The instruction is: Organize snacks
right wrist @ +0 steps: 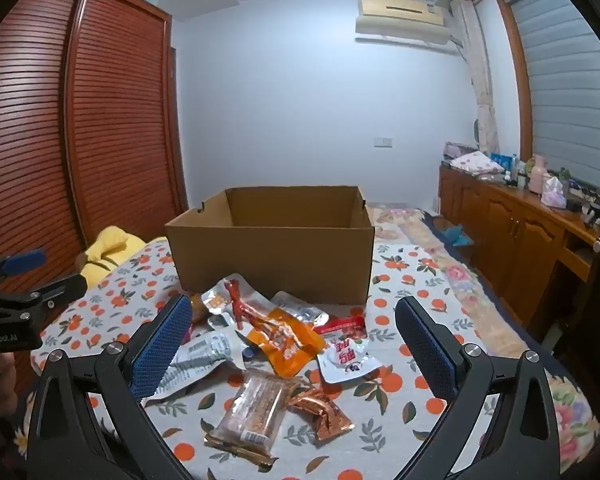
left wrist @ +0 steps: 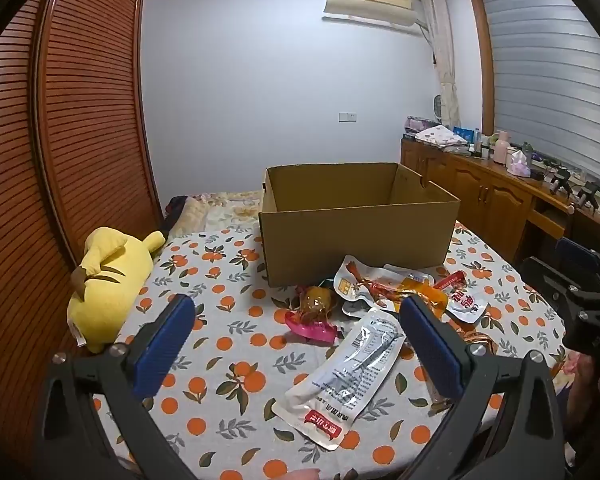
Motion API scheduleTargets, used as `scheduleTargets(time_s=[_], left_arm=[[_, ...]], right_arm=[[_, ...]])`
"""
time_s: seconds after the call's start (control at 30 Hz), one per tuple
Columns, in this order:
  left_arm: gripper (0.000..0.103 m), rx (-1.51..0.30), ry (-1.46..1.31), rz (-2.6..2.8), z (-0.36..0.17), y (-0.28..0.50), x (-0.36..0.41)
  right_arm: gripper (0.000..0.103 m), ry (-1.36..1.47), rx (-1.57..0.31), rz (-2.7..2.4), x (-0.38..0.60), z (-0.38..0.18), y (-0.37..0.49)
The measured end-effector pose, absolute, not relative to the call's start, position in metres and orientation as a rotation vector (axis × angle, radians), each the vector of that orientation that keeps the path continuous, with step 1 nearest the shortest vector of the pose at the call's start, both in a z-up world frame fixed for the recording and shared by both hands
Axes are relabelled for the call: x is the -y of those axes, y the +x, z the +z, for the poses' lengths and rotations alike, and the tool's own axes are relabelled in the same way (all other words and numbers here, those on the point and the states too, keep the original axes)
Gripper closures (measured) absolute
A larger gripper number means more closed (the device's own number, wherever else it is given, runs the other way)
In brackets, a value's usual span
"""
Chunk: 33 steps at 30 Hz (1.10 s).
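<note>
Snack packets (right wrist: 276, 336) lay scattered on near tablecloth (left wrist: 228, 344), cardboard box (left wrist: 356, 232) just beyond, apparently empty. We held left gripper (left wrist: 296, 348) and right gripper (right wrist: 292, 344) wide open, empty. Sorting seemingly unstarted; next: grasp one packet.

I have the right gripper (right wrist: 293, 340) hanging over the desk (right wrist: 412, 280), its 2 blue fingers (right wrist: 164, 348) spread wide with nothing between them. Below lie the snack packets: an orange packet (right wrist: 288, 340), a white packet (right wrist: 346, 358), a clear cracker pack (right wrist: 252, 408) and a copper foil packet (right wrist: 322, 408). Behind them stands the cardboard box (right wrist: 272, 264), open on top. The left gripper (right wrist: 24, 276) shows at the left edge.
</note>
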<state>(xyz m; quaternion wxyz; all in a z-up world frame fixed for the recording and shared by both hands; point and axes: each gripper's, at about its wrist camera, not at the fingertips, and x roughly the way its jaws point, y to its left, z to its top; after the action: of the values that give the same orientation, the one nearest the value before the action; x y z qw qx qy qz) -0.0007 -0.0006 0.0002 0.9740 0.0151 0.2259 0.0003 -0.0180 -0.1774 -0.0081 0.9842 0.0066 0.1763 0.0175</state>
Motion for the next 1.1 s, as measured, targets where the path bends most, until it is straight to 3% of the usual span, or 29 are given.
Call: scheduleTargets(time_s=[1.1], left_arm=[[0.000,-0.483,0.023,-0.005,-0.008,-0.001,-0.007]], right_arm=[[0.000,0.011,-0.356,0.034,0.179,-0.010,-0.019]])
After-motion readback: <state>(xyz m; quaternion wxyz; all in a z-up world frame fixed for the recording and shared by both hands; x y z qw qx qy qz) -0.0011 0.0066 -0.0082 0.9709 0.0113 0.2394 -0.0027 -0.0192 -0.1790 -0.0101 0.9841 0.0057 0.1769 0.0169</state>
